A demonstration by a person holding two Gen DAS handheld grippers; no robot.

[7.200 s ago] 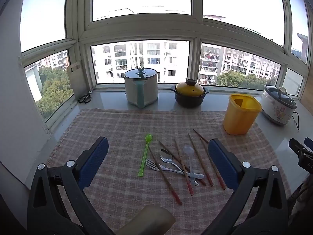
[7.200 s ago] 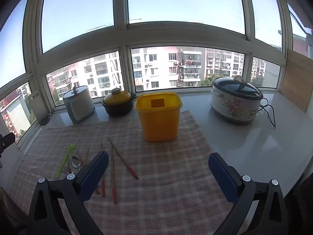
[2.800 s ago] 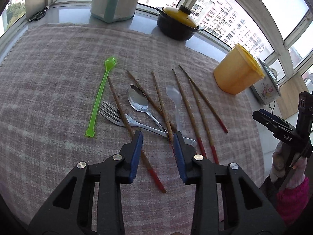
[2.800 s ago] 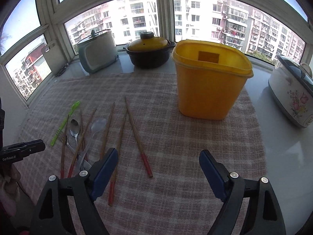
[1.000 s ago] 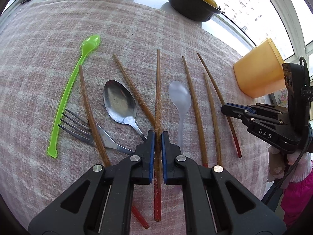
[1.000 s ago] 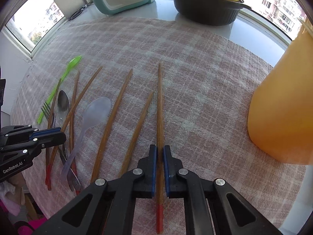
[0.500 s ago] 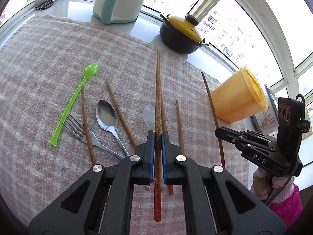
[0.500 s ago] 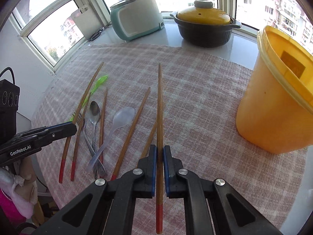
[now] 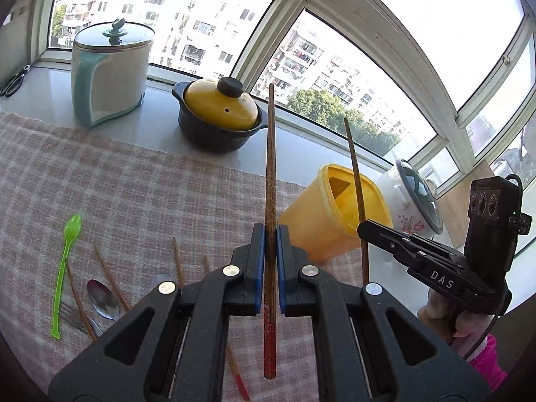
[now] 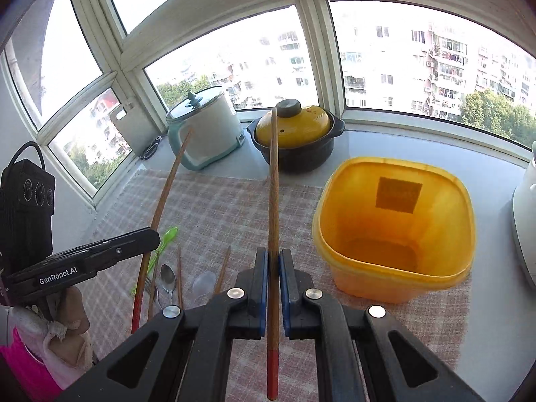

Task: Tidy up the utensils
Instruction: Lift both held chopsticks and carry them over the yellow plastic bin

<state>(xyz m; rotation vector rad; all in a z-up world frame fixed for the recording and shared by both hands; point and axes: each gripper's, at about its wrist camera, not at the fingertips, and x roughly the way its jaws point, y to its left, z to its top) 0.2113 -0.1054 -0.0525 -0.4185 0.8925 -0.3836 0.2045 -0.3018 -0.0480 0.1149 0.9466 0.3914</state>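
Note:
My left gripper [image 9: 270,231] is shut on a red-tipped wooden chopstick [image 9: 270,154], held in the air and pointing away. My right gripper [image 10: 273,256] is shut on another red-tipped chopstick [image 10: 273,181], also off the cloth. Each gripper shows in the other's view: the right gripper [image 9: 363,229] with its chopstick [image 9: 355,164] in front of the yellow bin, the left gripper [image 10: 152,236] with its chopstick [image 10: 164,197] at the left. The open yellow bin [image 10: 395,227] [image 9: 311,221] stands empty to the right. On the checked cloth [image 9: 150,201] lie several chopsticks, a green spoon [image 9: 65,261], a metal spoon [image 9: 102,299], a fork [image 9: 72,315] and a clear spoon [image 10: 204,283].
A white and teal pot [image 9: 110,73] and a black pot with a yellow lid [image 9: 217,117] stand on the sill behind the cloth. A flowered rice cooker [image 9: 412,207] sits right of the bin. Scissors [image 9: 11,80] lie far left. Windows wrap around the counter.
Both grippers have risen off the cloth, each carrying its chopstick, and tilted up so the windows and pots come into view. The yellow bin is now closer in the right wrist view.

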